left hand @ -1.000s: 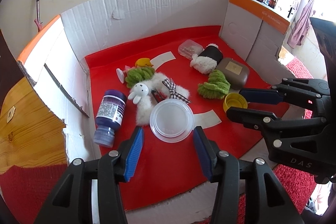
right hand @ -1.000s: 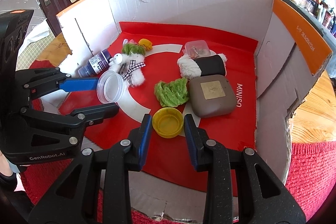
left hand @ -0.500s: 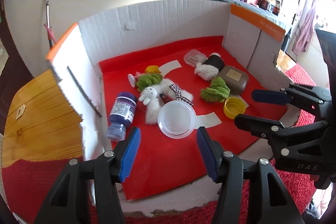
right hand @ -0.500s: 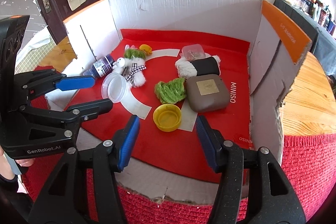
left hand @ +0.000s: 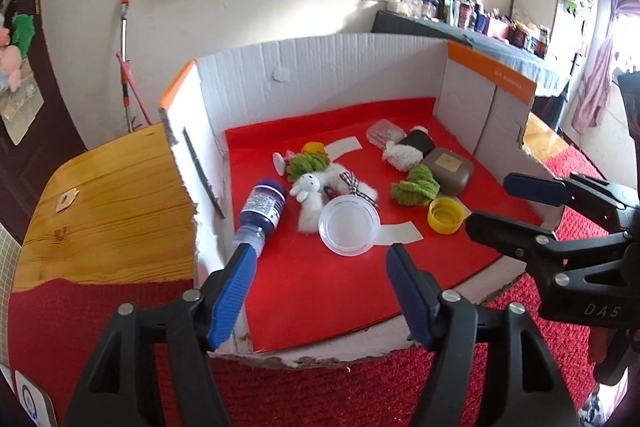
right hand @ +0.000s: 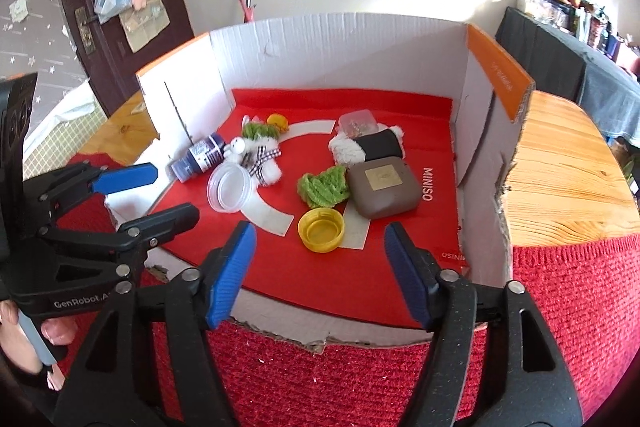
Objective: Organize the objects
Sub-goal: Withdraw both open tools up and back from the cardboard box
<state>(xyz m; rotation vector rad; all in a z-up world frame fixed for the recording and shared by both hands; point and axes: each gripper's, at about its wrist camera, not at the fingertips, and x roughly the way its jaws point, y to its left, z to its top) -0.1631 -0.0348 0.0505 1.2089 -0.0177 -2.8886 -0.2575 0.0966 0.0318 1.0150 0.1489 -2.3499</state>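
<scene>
Clutter fills the red mat (right hand: 320,279) inside our white cardboard box (right hand: 340,47), which sits on a wooden tabletop (right hand: 568,167). We hold the left claw (left hand: 320,267) above the near edge of the box; its jaws are opening and nothing sits between them. Just beyond its tips lies the clear plastic lid (left hand: 348,225), touching the white plush rabbit (left hand: 310,197) with its checked bow. The blue bottle (left hand: 262,211) lies on its side left of the rabbit, cap toward us. Our right claw (right hand: 320,247) is likewise opening and empty, and the yellow cap (right hand: 321,229) lies on the mat just ahead of its tips, open side up. Behind the cap lies the green knitted piece (right hand: 322,186), touching the brown case (right hand: 384,187). Farther back, the black-and-white fuzzy roll (right hand: 368,147) rests against a small clear container (right hand: 358,123). A second green knit (left hand: 306,165) and a small yellow toy (left hand: 313,148) lie behind the rabbit.
</scene>
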